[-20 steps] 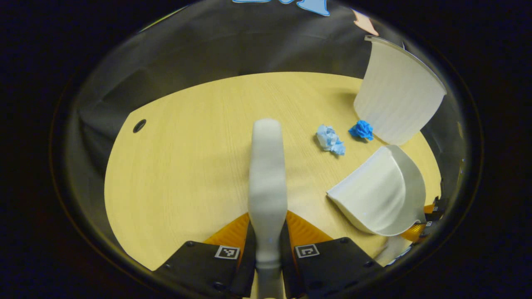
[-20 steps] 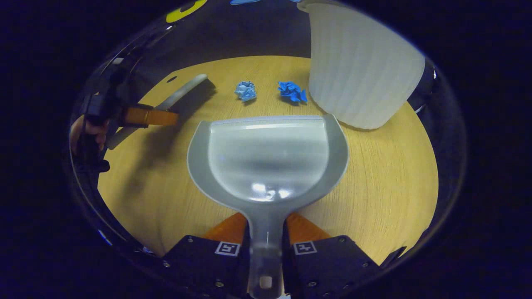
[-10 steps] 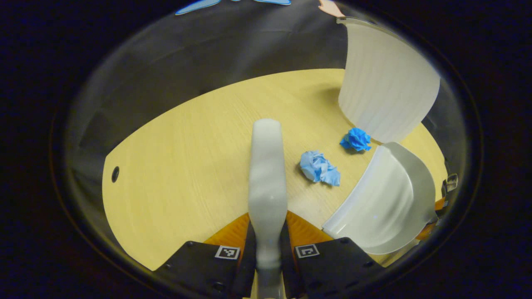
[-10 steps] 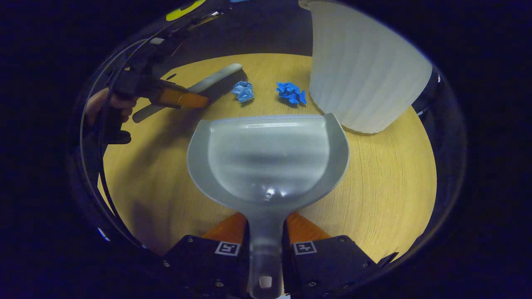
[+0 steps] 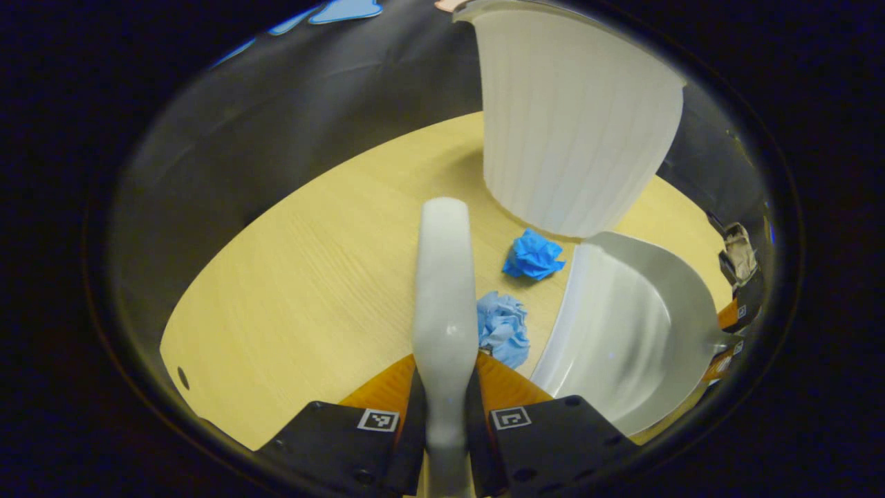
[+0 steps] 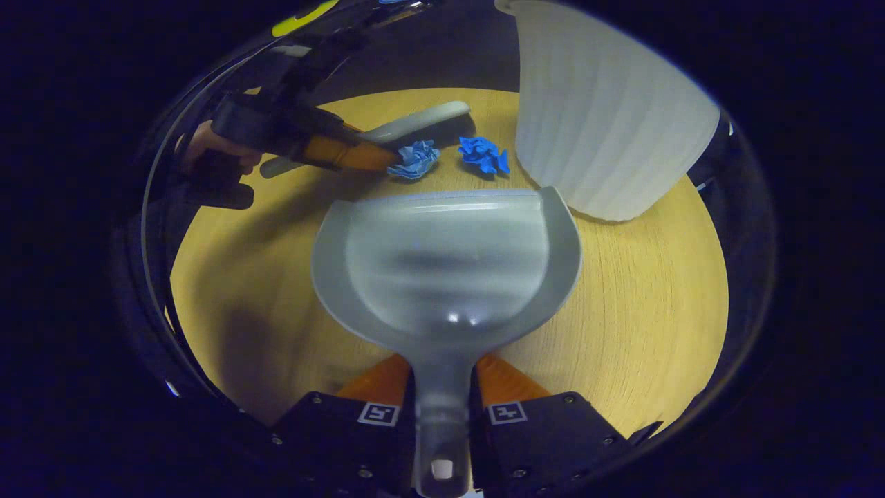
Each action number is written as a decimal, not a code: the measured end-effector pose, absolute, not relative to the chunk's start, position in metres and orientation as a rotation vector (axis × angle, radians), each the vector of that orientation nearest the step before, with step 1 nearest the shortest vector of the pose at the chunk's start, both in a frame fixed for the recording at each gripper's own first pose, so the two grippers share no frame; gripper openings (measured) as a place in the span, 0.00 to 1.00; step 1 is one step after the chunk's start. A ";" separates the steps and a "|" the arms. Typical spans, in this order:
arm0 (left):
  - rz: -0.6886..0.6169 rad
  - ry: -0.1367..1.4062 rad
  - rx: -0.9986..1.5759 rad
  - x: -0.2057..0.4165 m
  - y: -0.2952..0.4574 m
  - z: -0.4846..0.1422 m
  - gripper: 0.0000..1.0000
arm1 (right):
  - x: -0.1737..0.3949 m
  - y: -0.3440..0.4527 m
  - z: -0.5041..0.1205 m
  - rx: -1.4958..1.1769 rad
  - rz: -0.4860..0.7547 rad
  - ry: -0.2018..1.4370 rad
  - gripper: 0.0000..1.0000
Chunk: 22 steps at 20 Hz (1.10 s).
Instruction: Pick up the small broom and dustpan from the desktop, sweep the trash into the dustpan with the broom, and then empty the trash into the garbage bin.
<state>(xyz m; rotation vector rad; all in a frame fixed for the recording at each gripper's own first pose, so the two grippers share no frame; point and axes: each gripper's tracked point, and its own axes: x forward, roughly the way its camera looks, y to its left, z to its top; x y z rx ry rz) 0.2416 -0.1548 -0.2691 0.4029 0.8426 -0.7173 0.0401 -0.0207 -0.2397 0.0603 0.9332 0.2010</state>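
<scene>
Bench [image 5: 311, 277] of pale wood carries everything we see, the largest thing on it being the white ribbed garbage bin [image 5: 574, 131], which stands upright toward the far side. Next comes the grey dustpan [image 6: 446, 259], its handle pinched on both sides by the right claw [image 6: 442, 415], its open lip facing the trash and the bin just beside its far right corner. We see the broom [image 5: 444, 290] gripped by its handle in the left claw [image 5: 444, 422], closed tight on it, with a hand [image 6: 214, 149] behind that claw in the right gripper view. The light blue paper wad [image 5: 503, 328] lies against the broom, just beside the dustpan's lip. The dark blue wad [image 5: 532, 254] lies between that wad and the bin's base.
</scene>
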 end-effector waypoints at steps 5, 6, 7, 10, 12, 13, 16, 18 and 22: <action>-0.883 0.841 0.470 0.233 -0.173 -0.243 0.36 | 0.037 -0.025 -0.236 0.056 0.211 0.927 0.32; -0.914 0.847 0.472 0.228 -0.176 -0.236 0.36 | 0.038 -0.023 -0.232 0.057 0.212 0.925 0.32; -0.937 0.852 0.468 0.224 -0.177 -0.229 0.36 | 0.037 -0.022 -0.227 0.060 0.212 0.921 0.32; -0.972 0.873 0.463 0.207 -0.186 -0.226 0.36 | 0.040 -0.025 -0.218 0.082 0.214 0.911 0.32; -0.998 0.873 0.470 0.184 -0.190 -0.220 0.34 | 0.046 -0.027 -0.209 0.099 0.221 0.901 0.32; -1.008 0.872 0.478 0.186 -0.184 -0.213 0.33 | 0.050 -0.028 -0.205 0.105 0.222 0.895 0.32; -1.028 0.885 0.484 0.164 -0.189 -0.209 0.36 | 0.063 -0.032 -0.180 0.109 0.225 0.879 0.32; -1.017 0.879 0.486 0.159 -0.188 -0.207 0.36 | 0.071 -0.034 -0.169 0.113 0.225 0.867 0.32; -0.948 0.852 0.468 0.164 -0.178 -0.194 0.36 | 0.071 -0.029 -0.171 0.109 0.212 0.854 0.32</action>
